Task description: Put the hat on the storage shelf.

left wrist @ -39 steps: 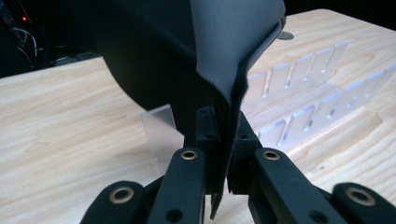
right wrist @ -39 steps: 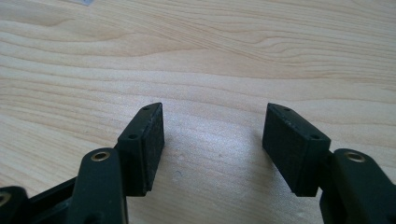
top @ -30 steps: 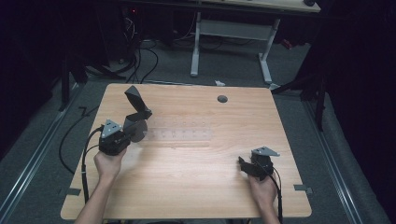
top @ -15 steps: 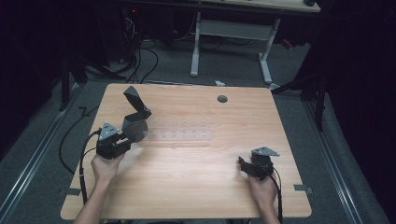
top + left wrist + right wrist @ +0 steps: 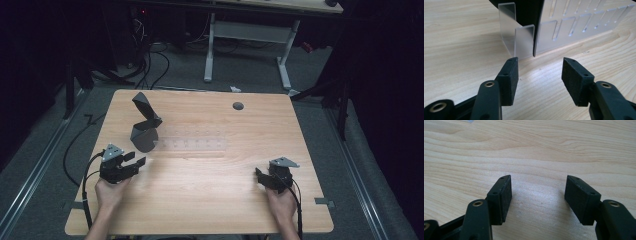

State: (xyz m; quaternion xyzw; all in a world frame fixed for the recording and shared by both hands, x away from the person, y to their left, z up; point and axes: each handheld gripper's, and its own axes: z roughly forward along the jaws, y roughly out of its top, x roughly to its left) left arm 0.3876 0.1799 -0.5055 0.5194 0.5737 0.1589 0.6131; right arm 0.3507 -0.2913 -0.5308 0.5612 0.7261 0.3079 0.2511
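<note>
The wooden surface (image 5: pixel 210 200) carries a long clear plastic rack (image 5: pixel 192 145) with a row of slots, lying near its middle. At the nine o'clock end of this rack stands a dark grey box (image 5: pixel 145 136) with its lid tilted up and open, touching the rack.

The left hand-held gripper (image 5: pixel 137 161) is at about seven o'clock from the box, near it but apart. Its jaws have just been opening; they are now spread with nothing between them. In the left gripper view the pads (image 5: pixel 510 75) point to the edge of the box (image 5: pixel 534 15) and the rack (image 5: pixel 579 25), not touching. I judge the box is set down and released already; what is left I cannot tell.

The right hand-held gripper (image 5: pixel 259 174) rests at the five o'clock part of the surface, jaws spread and empty, well apart from everything.

I can read no brand, label or writing.
</note>
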